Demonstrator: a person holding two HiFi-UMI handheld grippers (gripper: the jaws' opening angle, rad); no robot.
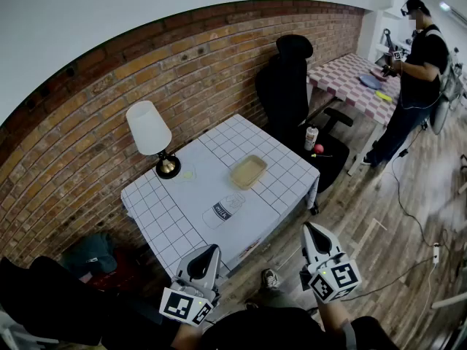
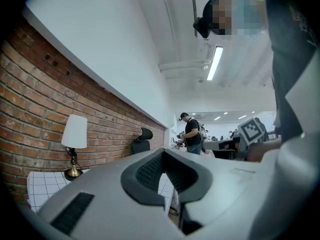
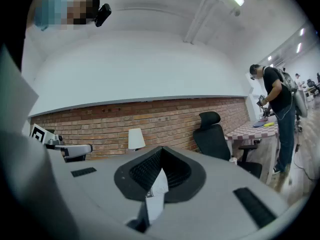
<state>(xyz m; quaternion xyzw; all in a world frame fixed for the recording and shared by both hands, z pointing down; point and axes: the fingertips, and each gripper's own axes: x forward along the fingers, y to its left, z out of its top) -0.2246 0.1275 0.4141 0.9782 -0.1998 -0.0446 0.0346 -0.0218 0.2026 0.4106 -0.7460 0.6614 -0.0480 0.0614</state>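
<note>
We stand back from a table (image 1: 172, 228) draped in white grid cloth, both grippers held low and well short of its near edge. The left gripper (image 1: 212, 249) has its fingers pressed together on nothing. Its own view (image 2: 163, 153) shows only a thin slit between the pads, with cloth visible through it. The right gripper (image 1: 309, 227) is closed the same way and is just as empty (image 3: 161, 150).

The thing nearest both is a clear milk bottle (image 1: 225, 210). It lies on its side about midway along the table, a little in from the near edge, with its cap end toward the middle. It looks empty or close to it, so we judge it light, smooth and ready to roll. The thin wall may give under a hard squeeze. The labelled middle of the body, taken across its width, seems the surest place to grip it.

We count one bottle, one shallow tan tray (image 1: 248, 170) beyond it toward the right corner, one white-shaded lamp (image 1: 151, 132) by the wall-side edge, and one small pale-green piece (image 1: 188, 173) beside the lamp's base.

Past the far corner stands one black office chair (image 1: 284, 79). A can (image 1: 311, 137) and a red ball (image 1: 319, 149) rest on a dark seat beside it. One person (image 1: 417, 64) works at a second, checked table (image 1: 341, 79).
</note>
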